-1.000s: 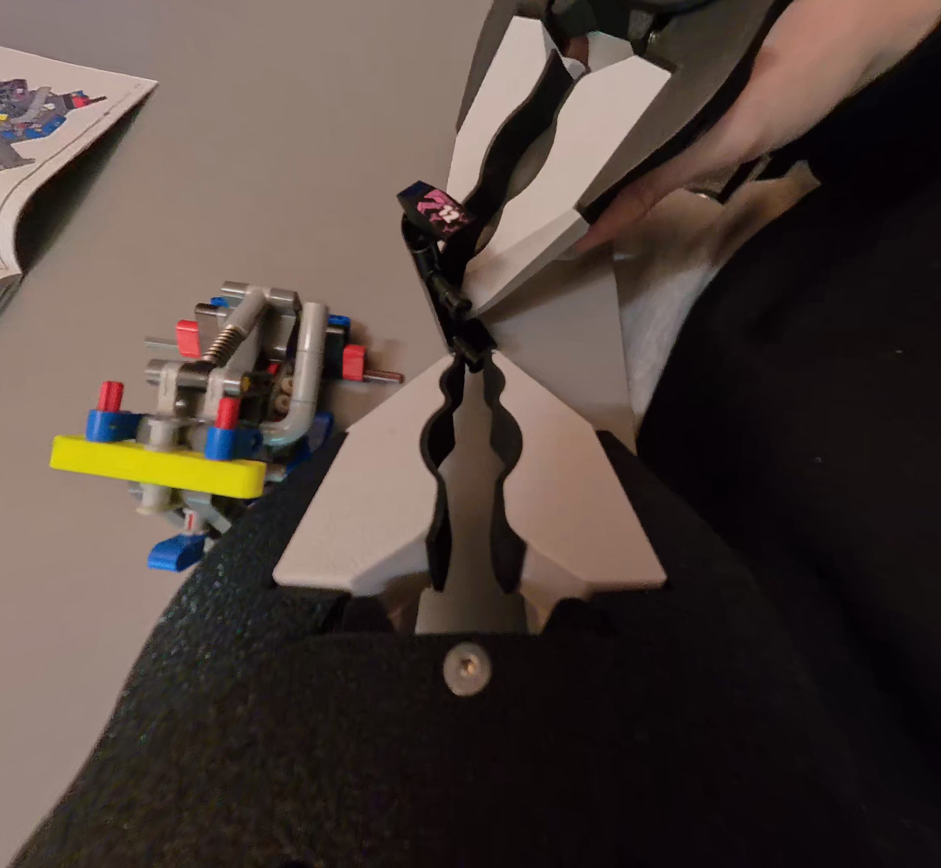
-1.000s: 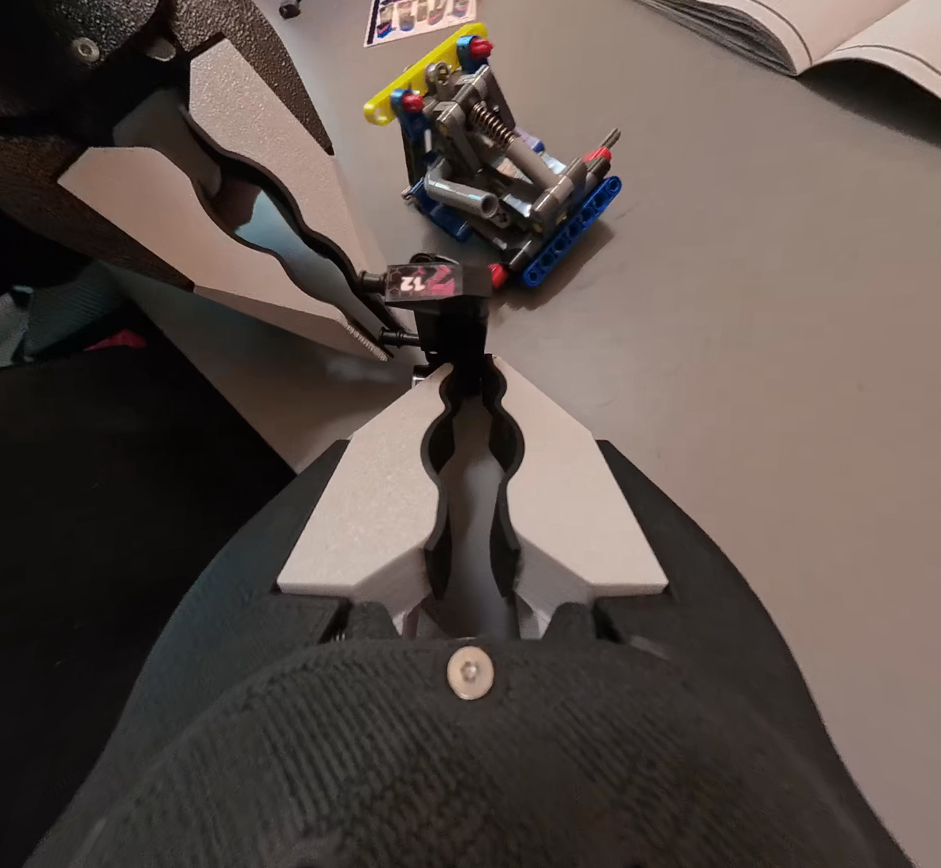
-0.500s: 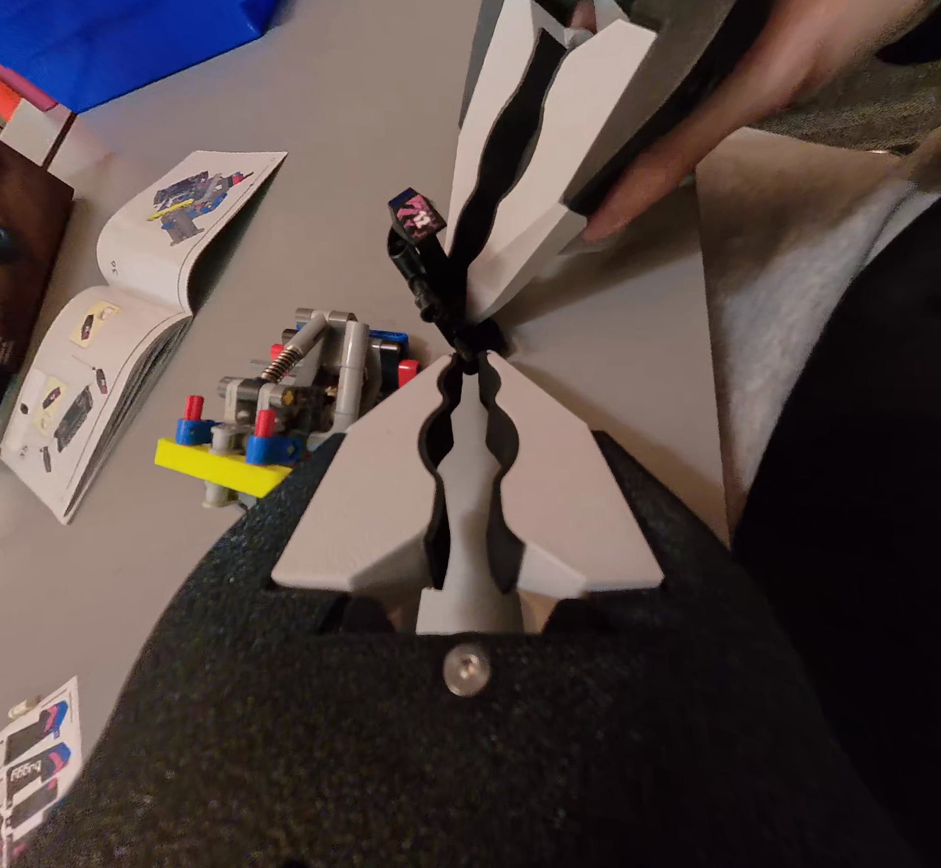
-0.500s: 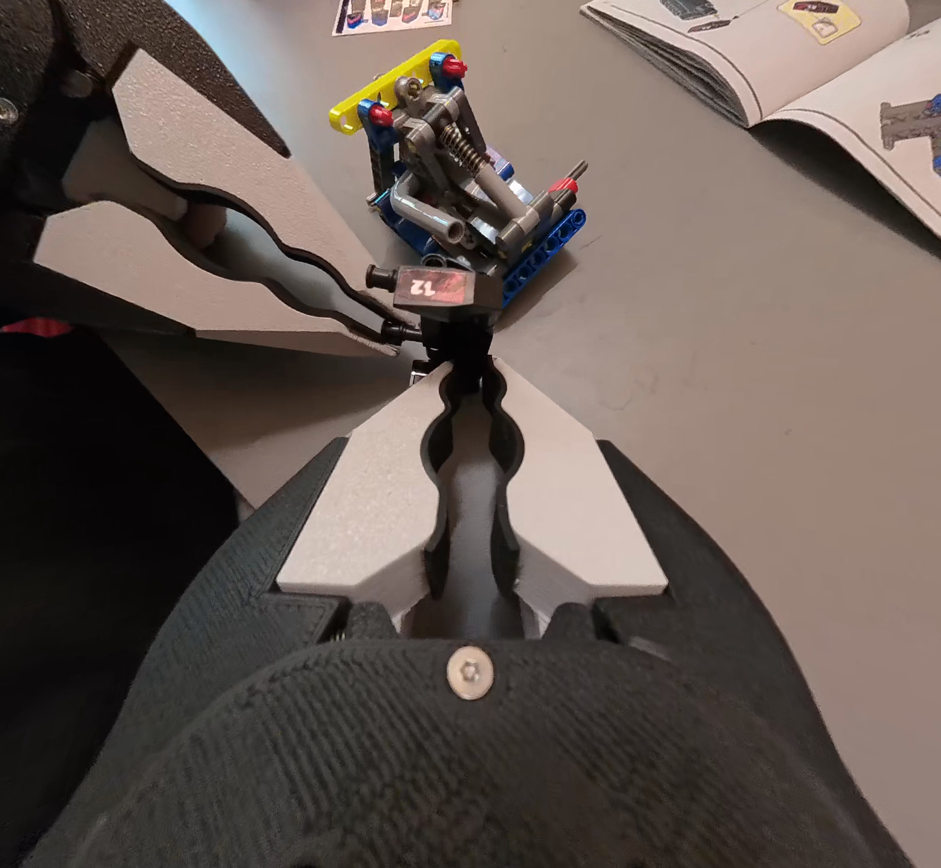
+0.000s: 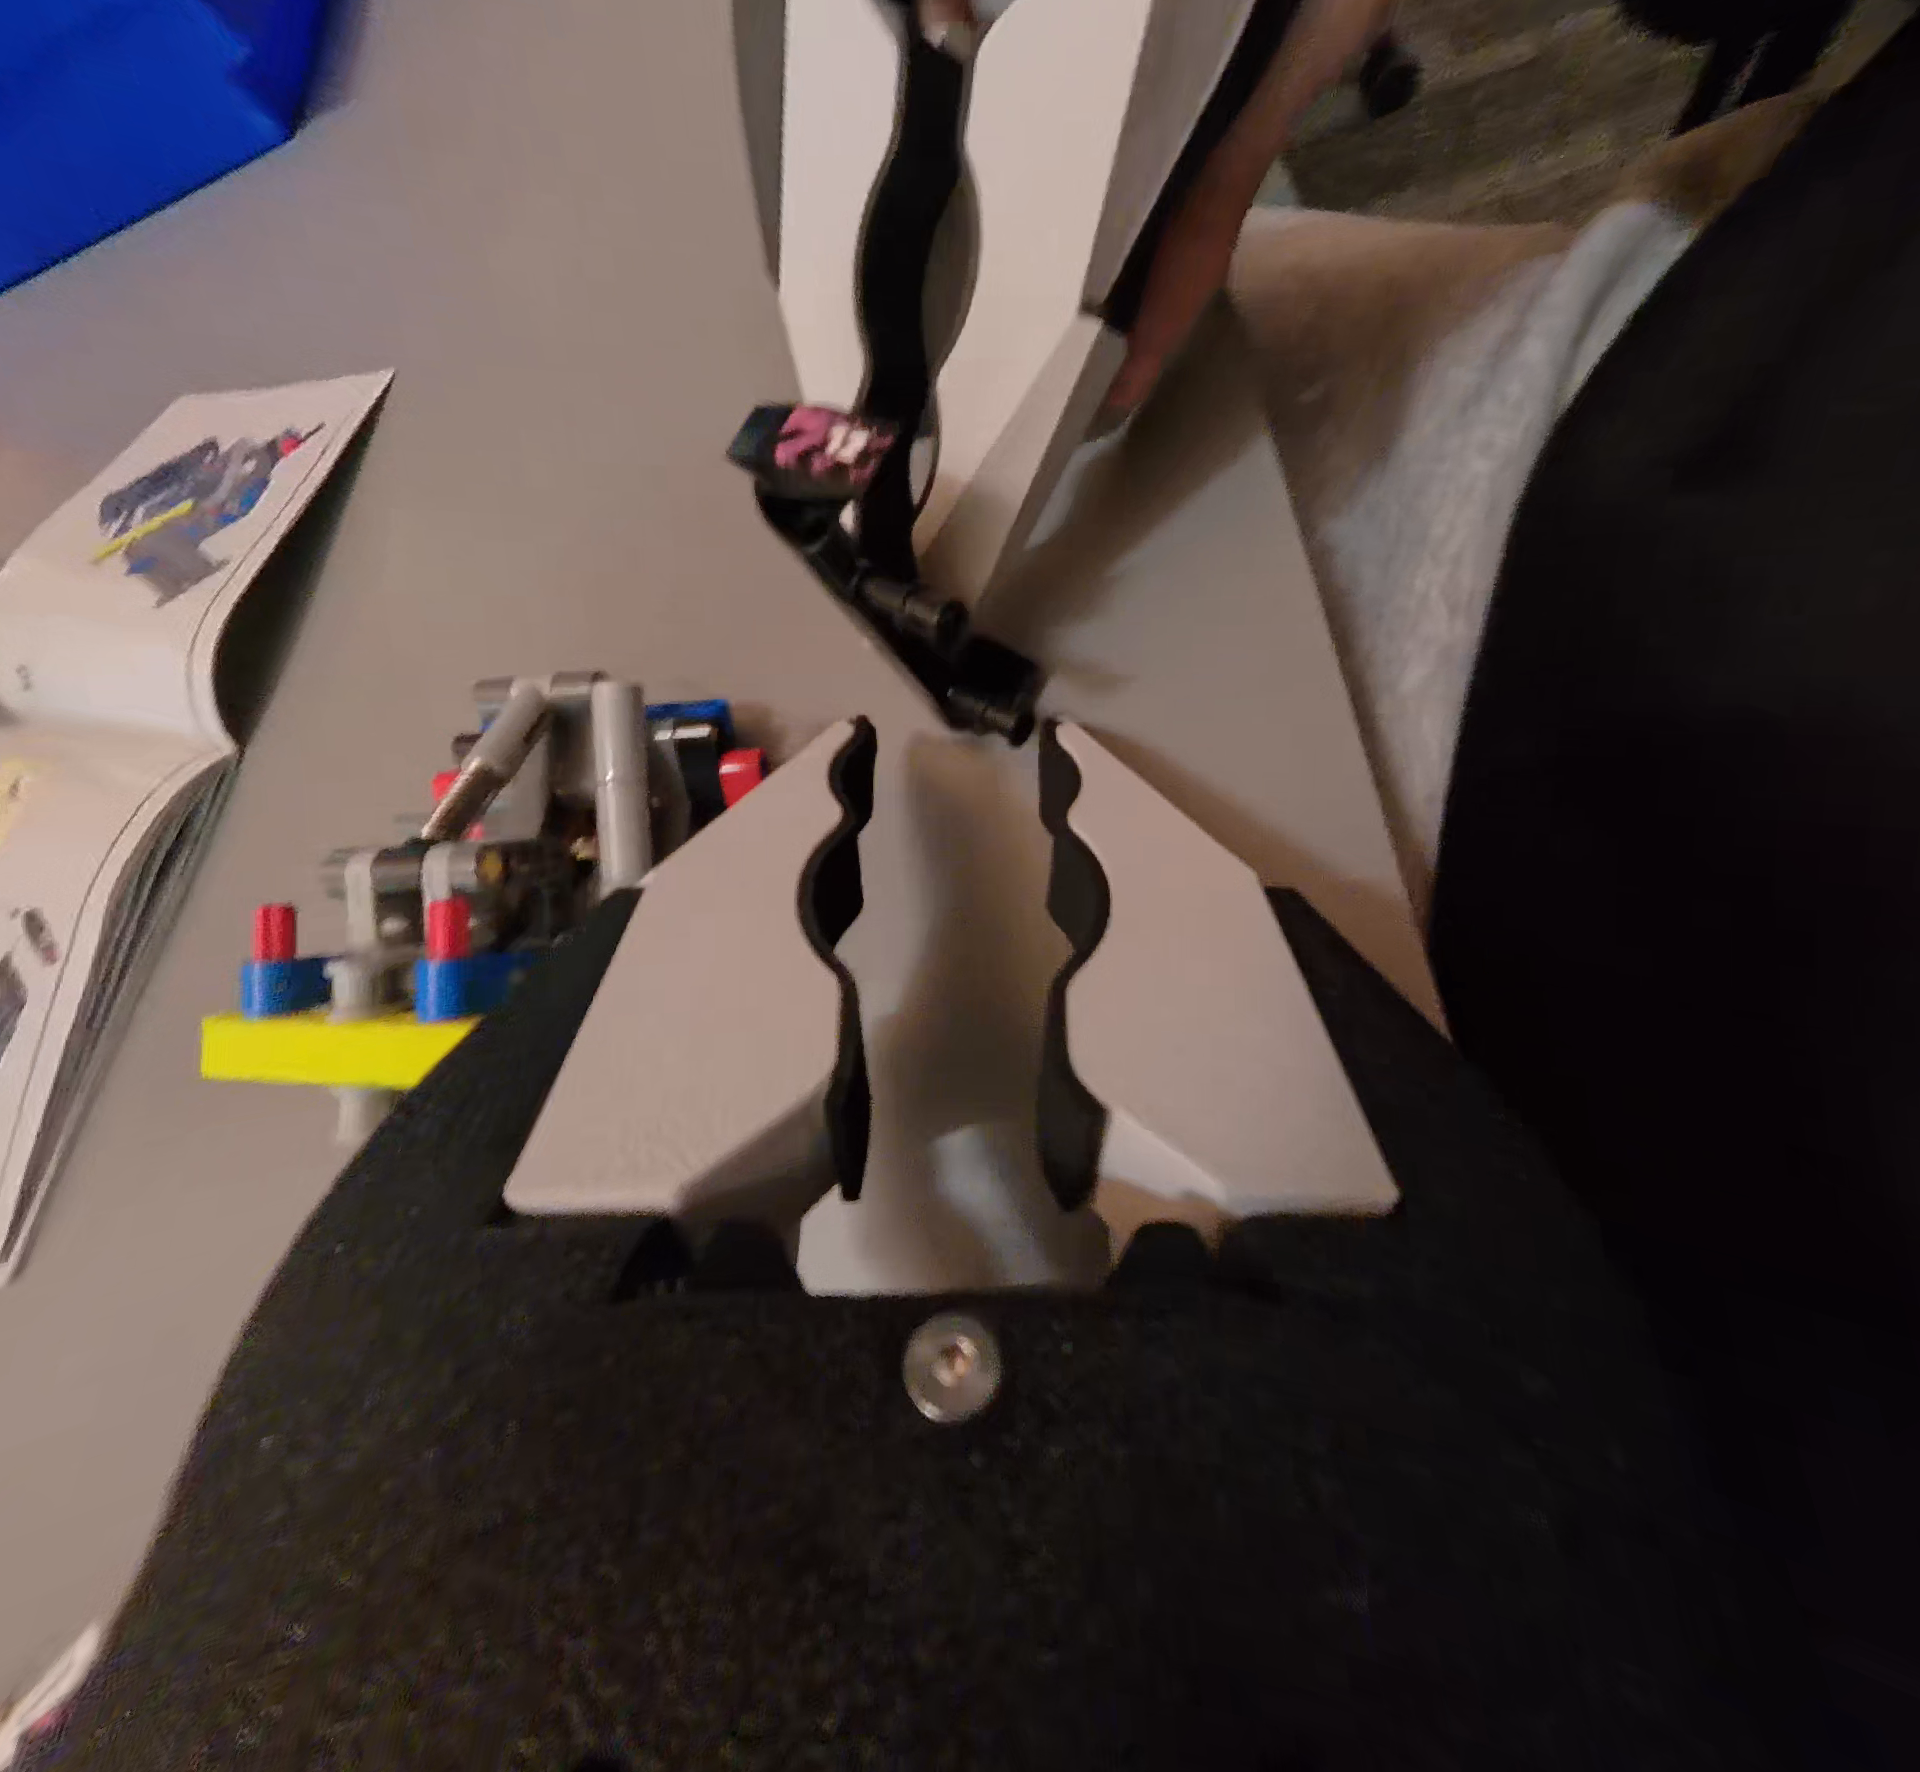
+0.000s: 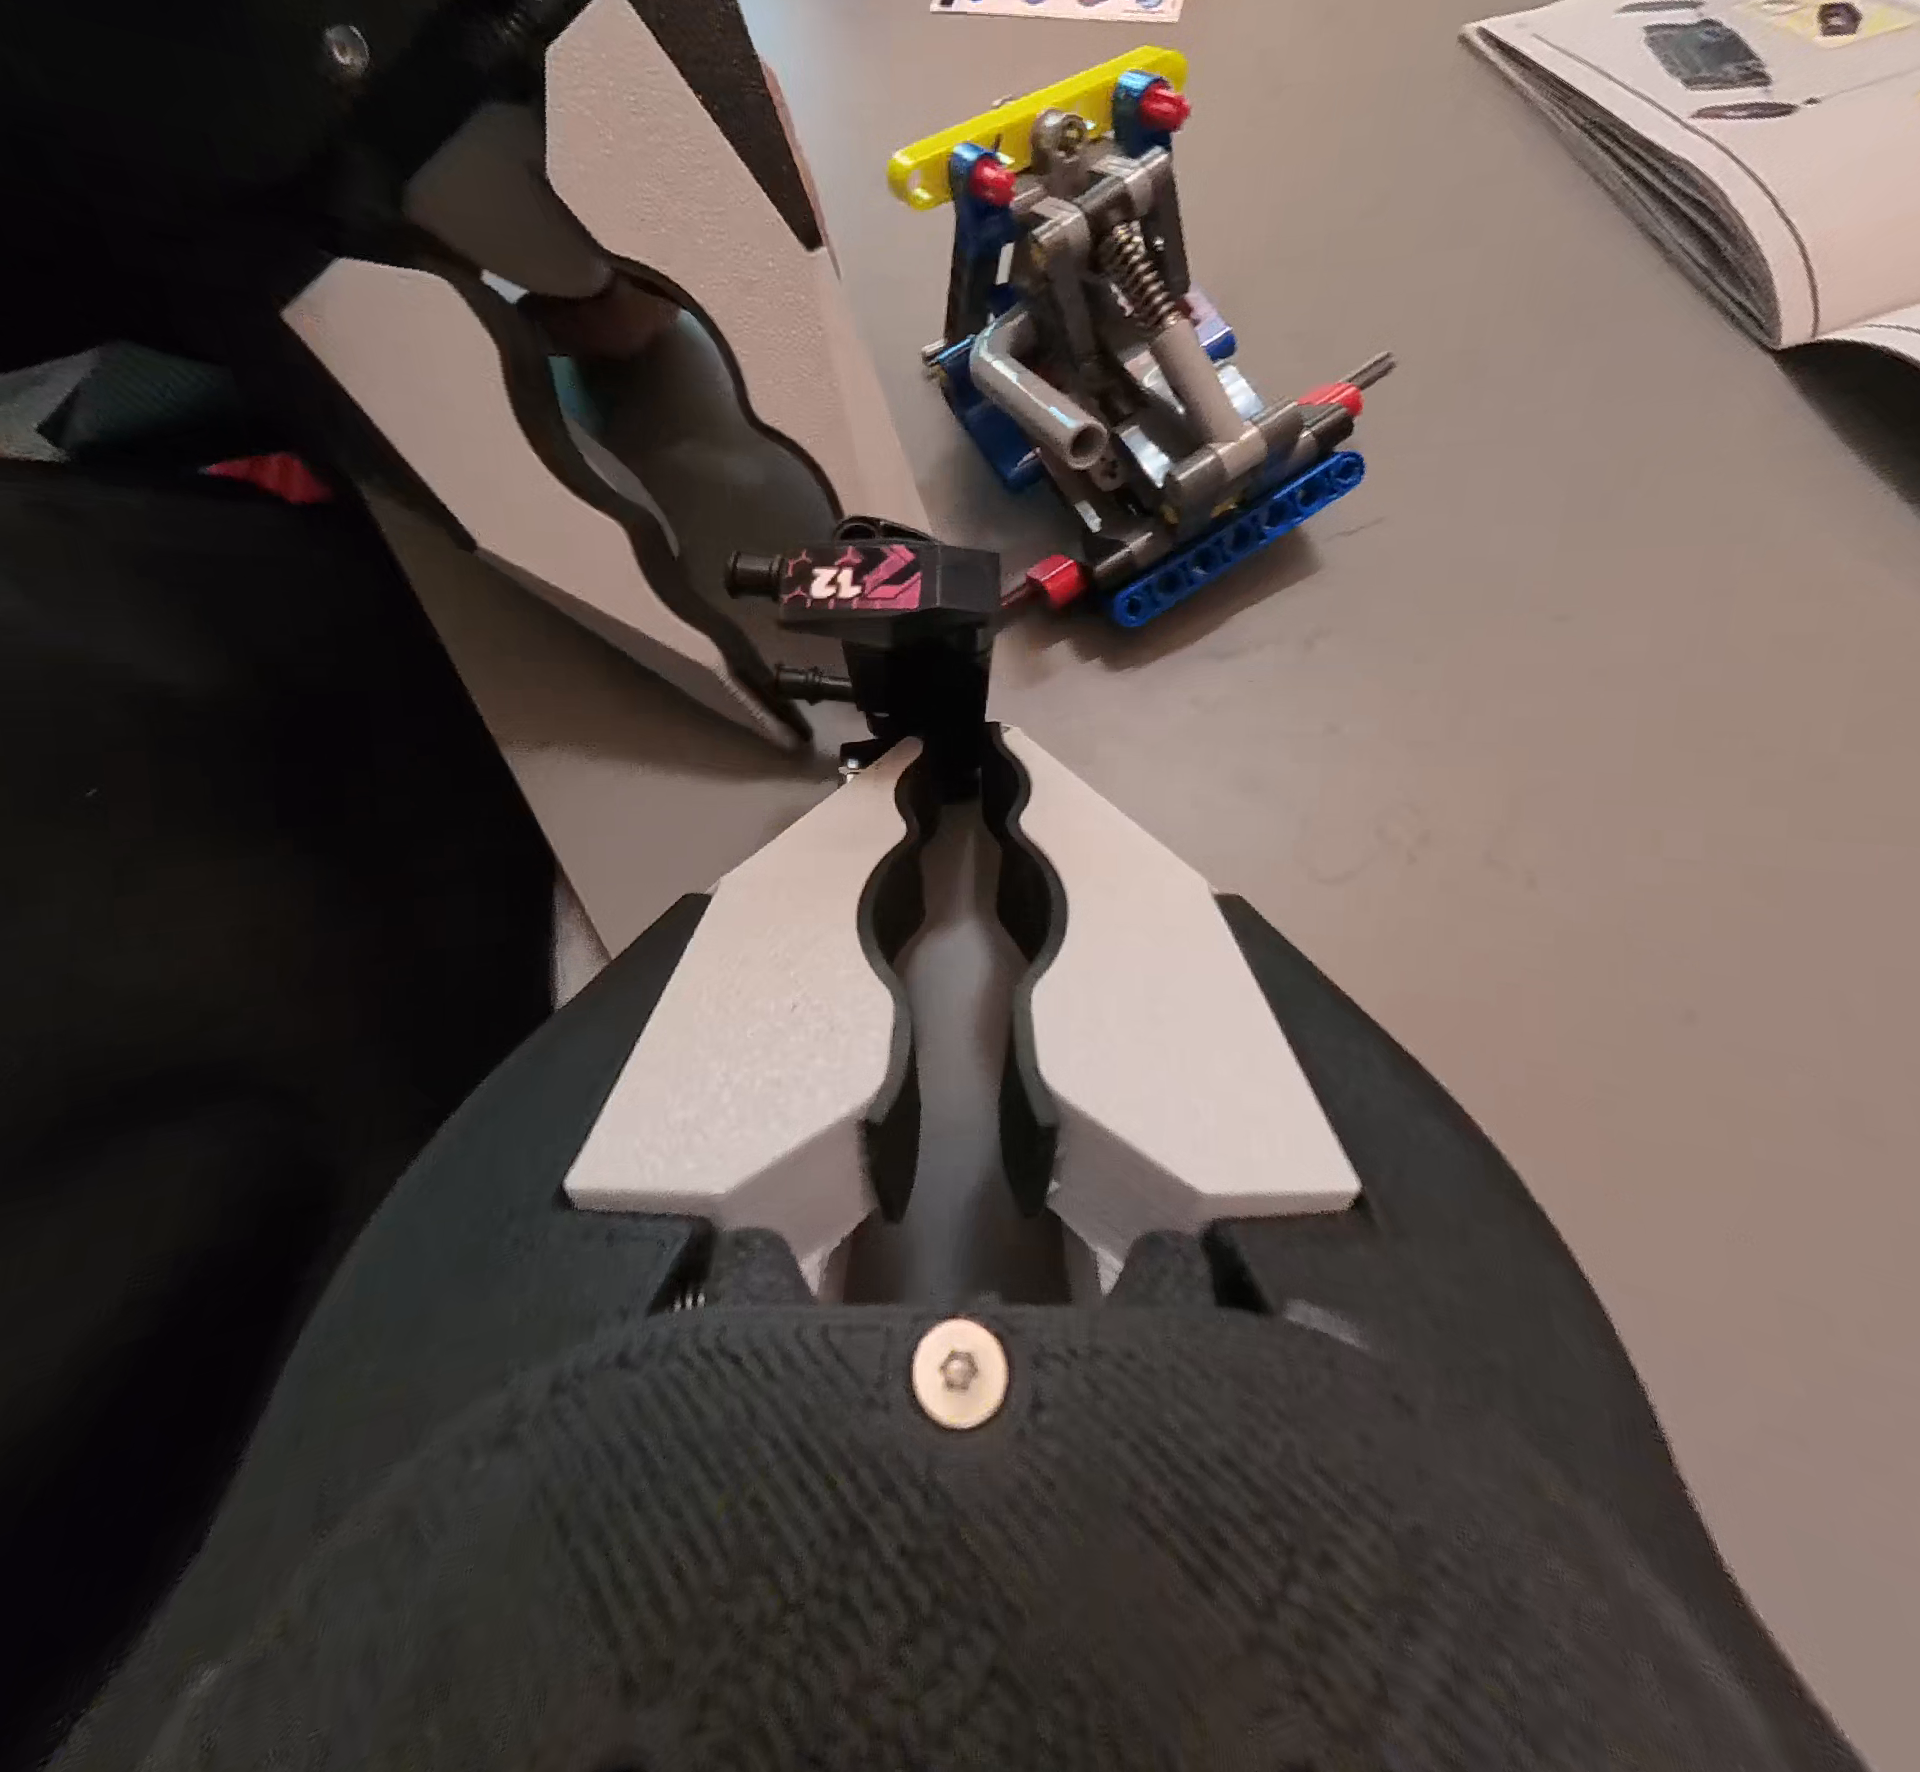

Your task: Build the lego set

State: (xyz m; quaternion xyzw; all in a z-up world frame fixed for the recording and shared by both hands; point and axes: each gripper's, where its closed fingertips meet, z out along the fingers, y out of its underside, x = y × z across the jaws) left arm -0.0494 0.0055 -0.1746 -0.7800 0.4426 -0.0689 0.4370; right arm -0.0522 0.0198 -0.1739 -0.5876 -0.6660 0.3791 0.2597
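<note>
Black brick piece (image 6: 894, 584) with pink sticker; yellow-blue-grey model (image 6: 1122, 340) with red pins.

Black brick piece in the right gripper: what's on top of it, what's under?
On top of the black piece sits a pink-printed sticker. Its lower end is clamped in the right gripper, so the underside is hidden. Left gripper stands open beside it.

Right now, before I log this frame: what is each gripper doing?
Left gripper: open, holding nothing; the black brick piece lies just beyond its tips.
Right gripper: closed on the black brick piece.
</note>
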